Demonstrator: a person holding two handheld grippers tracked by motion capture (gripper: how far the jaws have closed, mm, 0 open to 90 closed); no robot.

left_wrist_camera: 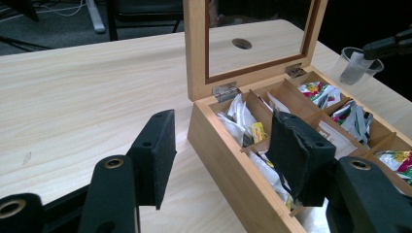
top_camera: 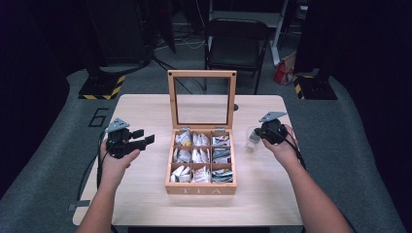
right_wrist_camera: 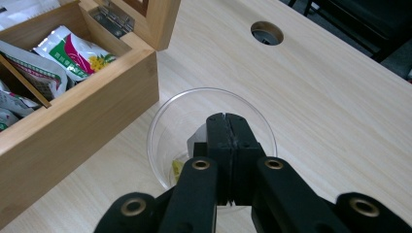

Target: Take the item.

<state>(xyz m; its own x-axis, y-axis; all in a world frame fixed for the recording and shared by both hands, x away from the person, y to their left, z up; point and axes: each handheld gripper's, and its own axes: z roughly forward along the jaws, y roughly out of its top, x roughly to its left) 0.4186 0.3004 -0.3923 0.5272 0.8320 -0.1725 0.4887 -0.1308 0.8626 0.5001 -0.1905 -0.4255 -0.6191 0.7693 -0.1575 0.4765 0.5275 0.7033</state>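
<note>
Nearest us, two forearms come in from the table's [top_camera: 145, 208] near edge. Our left hand [top_camera: 116, 162] holds the left gripper [top_camera: 142, 137] w/ jaws spread wide, nothing between them, hovering just left of the tea box [top_camera: 200, 188]. In the left gripper view the pads [left_wrist_camera: 156, 150] frame the box's near-left corner; one pad sits in front of the box's compartments.

Mid-table: the wooden box, marked TEA on its front, w/ nine compartments full of tea packets [top_camera: 200, 156]. Its glass-pane lid [top_camera: 202, 99] stands upright at the back on two hinges.

To the right of the box, our right hand [top_camera: 282, 148] holds the right gripper [top_camera: 257, 132] at a clear plastic cup [right_wrist_camera: 212, 141] standing on the table just beside the box. In the right gripper view the jaws are pressed together over the cup's mouth; a pale packet [right_wrist_camera: 198, 141] sits in the cup just behind them, but we can't tell if they pinch it.

Farther back, a round hole [right_wrist_camera: 267, 33] in the tabletop. Beyond the table: a dark chair [top_camera: 237, 43] and cables on grey floor.
</note>
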